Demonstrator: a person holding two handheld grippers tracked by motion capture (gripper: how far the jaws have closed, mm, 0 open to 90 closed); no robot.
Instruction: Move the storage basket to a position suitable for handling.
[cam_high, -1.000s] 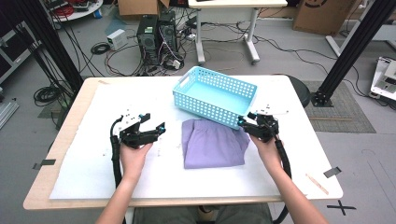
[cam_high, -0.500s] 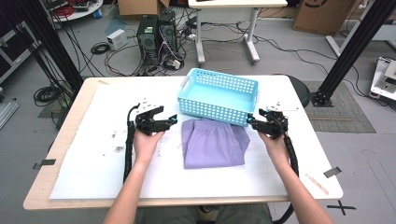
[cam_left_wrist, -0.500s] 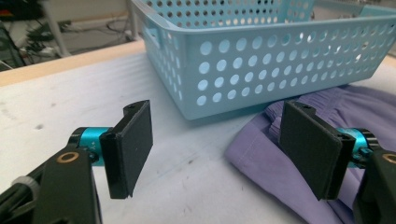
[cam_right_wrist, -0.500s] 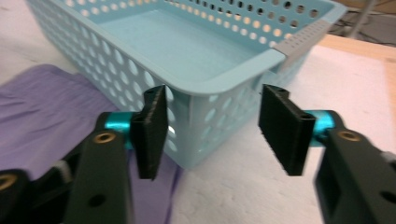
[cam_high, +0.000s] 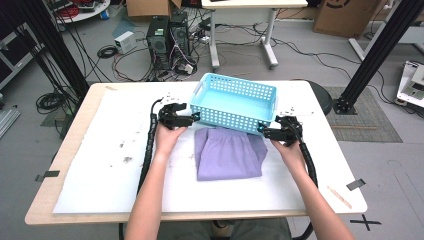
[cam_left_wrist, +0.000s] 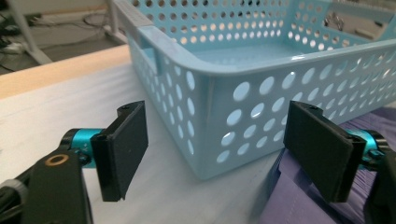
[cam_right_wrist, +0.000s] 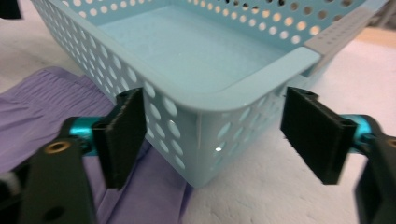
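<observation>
A light blue perforated basket stands empty at the back middle of the table. A folded purple cloth lies flat just in front of it. My left gripper is at the basket's near left corner. In the left gripper view its jaws have just been opening, and the left gripper straddles that corner of the basket without touching it. My right gripper is at the near right corner. Its jaws have also just been opening, and the right gripper stands wide around the corner of the basket, above the cloth.
A white sheet covers the wooden table. Tape strips lie near the left edge and right edge. Computer towers and cables sit on the floor behind, and black frame posts stand at both back corners.
My left hand has moved right, from the open sheet up to the basket's near left corner. The right hand has shifted slightly at the near right corner. Basket and cloth lie as before.
</observation>
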